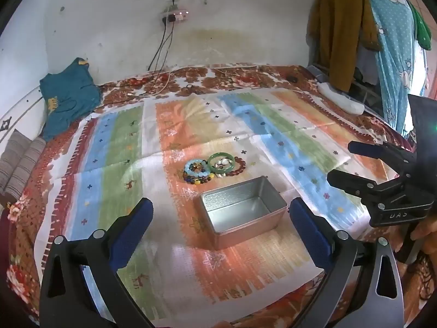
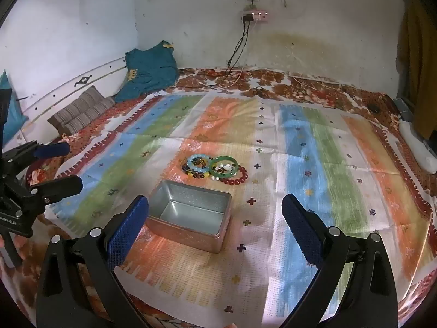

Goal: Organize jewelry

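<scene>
A pile of jewelry lies on a striped cloth: a green bangle [image 1: 221, 161] [image 2: 223, 167], a light blue bead bracelet [image 1: 197, 168] [image 2: 198, 164], a dark red bead bracelet [image 1: 239, 166] [image 2: 237, 177] and a multicoloured bead strand [image 1: 197, 179]. Just in front of the pile sits an empty silver metal tin [image 1: 241, 211] [image 2: 188, 216], with no lid. My left gripper [image 1: 220, 213] is open above the tin's near side, nothing between its blue pads. My right gripper [image 2: 215, 210] is open too, with the tin by its left finger. Each gripper shows in the other's view, the right gripper [image 1: 344, 164] and the left gripper [image 2: 65, 166].
The cloth [image 2: 314, 150] covers a floral bedsheet [image 1: 240, 76] on a bed against a white wall. A teal garment [image 1: 68, 95] and striped cushions [image 2: 79, 112] lie at the back left. Cables [image 1: 161, 52] hang from a wall socket. Clothes [image 1: 368, 32] hang at the right.
</scene>
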`<state>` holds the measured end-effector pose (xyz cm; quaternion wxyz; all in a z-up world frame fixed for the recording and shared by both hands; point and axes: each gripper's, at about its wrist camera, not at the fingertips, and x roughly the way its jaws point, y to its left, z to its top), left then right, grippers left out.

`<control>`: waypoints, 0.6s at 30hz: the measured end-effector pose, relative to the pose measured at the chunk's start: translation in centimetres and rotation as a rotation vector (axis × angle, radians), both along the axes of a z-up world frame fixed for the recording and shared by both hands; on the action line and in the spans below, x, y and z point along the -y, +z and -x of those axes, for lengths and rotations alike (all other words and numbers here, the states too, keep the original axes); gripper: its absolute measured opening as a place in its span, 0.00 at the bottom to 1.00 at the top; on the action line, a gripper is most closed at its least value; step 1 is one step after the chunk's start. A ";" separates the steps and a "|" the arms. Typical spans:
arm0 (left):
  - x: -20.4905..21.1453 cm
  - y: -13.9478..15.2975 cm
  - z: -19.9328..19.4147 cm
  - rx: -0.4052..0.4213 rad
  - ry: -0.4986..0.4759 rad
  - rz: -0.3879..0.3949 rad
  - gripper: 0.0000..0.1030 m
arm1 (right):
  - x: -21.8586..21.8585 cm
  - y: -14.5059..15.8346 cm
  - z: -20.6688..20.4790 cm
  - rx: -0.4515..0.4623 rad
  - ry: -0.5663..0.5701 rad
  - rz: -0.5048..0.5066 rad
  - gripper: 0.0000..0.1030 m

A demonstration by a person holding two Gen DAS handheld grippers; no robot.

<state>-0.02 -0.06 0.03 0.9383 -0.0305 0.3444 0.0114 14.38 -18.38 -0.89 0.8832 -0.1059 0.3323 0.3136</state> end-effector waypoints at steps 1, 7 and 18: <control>0.1 0.0 0.0 0.004 -0.004 -0.004 0.95 | 0.0 0.0 0.0 -0.001 0.000 -0.001 0.96; 0.1 0.3 0.2 0.028 -0.011 -0.028 0.95 | 0.0 0.0 0.1 0.012 0.007 0.001 0.96; 0.0 0.5 0.3 0.003 0.030 -0.009 0.95 | 0.3 0.3 0.2 0.009 0.002 -0.003 0.96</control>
